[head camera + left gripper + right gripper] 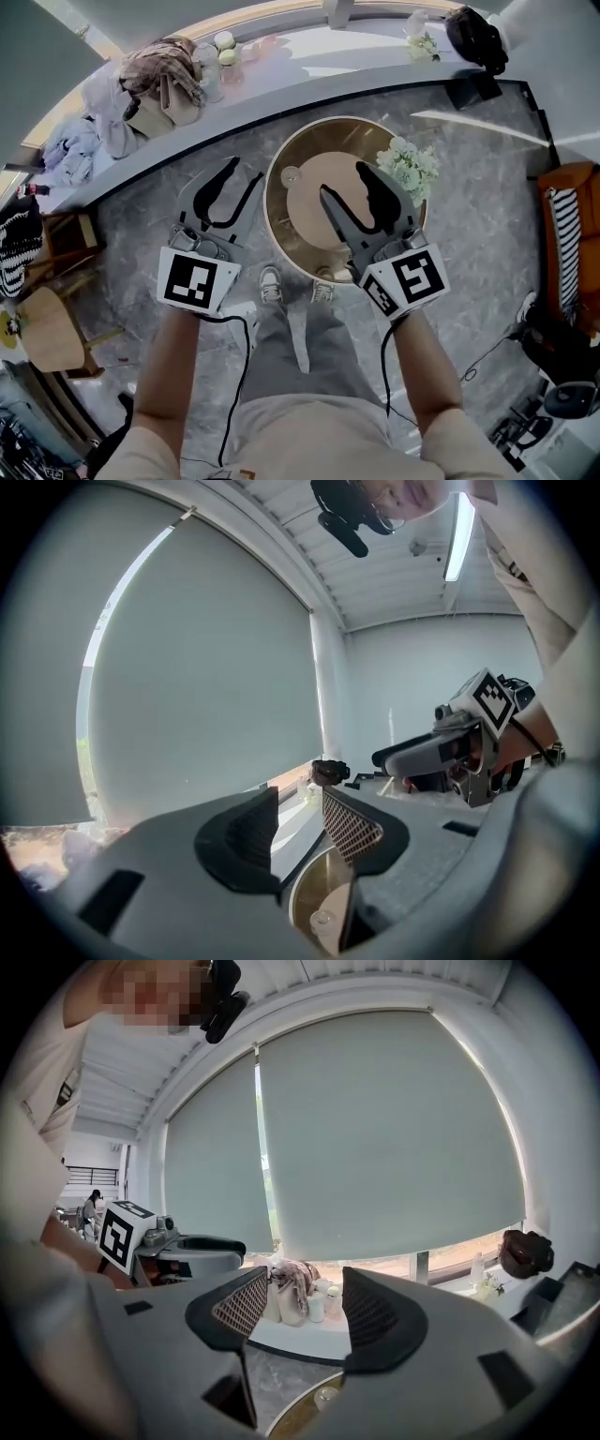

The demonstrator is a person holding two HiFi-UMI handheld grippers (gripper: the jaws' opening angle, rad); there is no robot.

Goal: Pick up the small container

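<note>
A small round beige container (290, 175) sits at the left edge of the round gold-rimmed table (275, 225). It also shows low between the jaws as a small round container (323, 918) in the left gripper view and as the same container (327, 1395) in the right gripper view. My left gripper (239, 183) hangs over the floor just left of the table, jaws apart and empty. My right gripper (345, 183) is held above the table's middle, jaws wide and empty. Each gripper view shows an empty gap: left gripper (298, 803), right gripper (302, 1283).
A bunch of pale flowers (410, 169) stands on the table's right side. Behind the table runs a curved white ledge (309, 66) with a bag and jars (164, 80) and a black bag (476, 37). A wooden stool (47, 328) is at left, a striped seat (565, 239) at right.
</note>
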